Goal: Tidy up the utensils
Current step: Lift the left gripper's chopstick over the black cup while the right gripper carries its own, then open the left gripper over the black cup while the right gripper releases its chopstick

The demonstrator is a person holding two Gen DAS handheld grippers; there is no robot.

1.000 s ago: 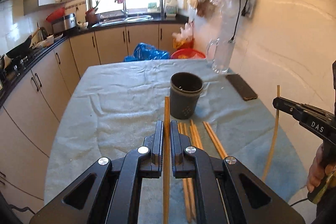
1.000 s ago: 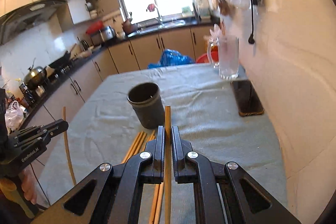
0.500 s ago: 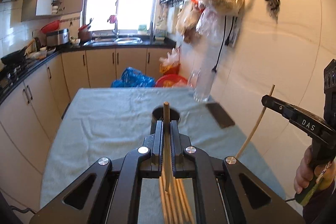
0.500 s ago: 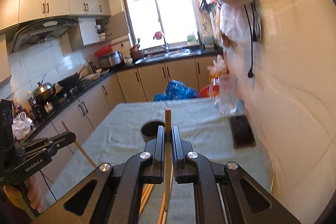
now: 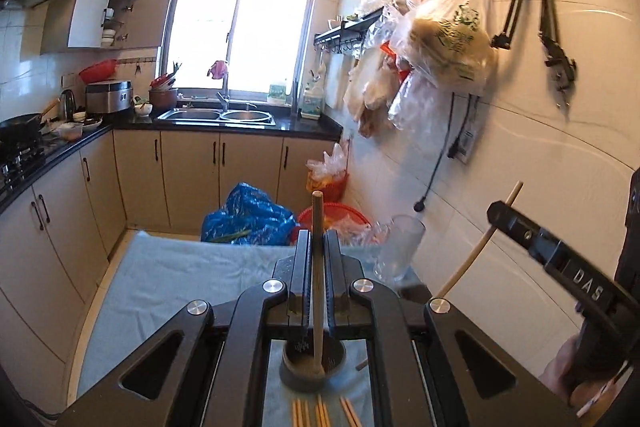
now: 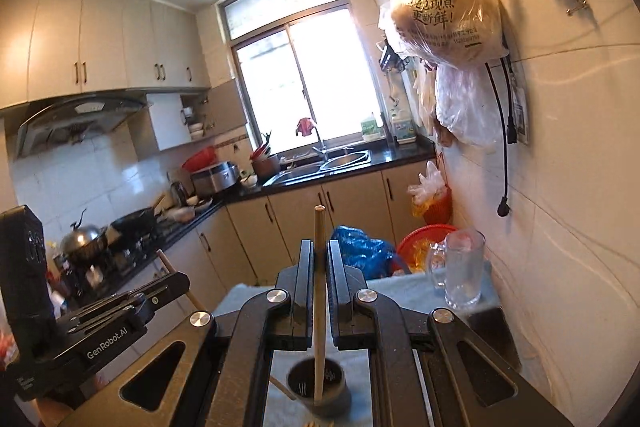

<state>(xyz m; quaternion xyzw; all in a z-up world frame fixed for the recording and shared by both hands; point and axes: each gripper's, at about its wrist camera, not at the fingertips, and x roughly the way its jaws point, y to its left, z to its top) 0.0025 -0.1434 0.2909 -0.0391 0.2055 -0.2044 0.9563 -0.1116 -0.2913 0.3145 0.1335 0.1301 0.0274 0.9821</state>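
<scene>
Both grippers clamp one thin round light-wood chopstick each: left gripper (image 5: 317, 267) and right gripper (image 6: 319, 275), tips dipping into the dark grey round plastic holder (image 5: 313, 367).

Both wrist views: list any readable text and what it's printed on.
"DAS": on the right tool, side of its body.
"GenRobot.AI": on the left tool, side of its body.
"现煮 更新鲜!": on the hanging plastic bag, partly readable; the smaller lines below it are too small to read.
Labels on the bottles by the window: blurred, unreadable.
</scene>
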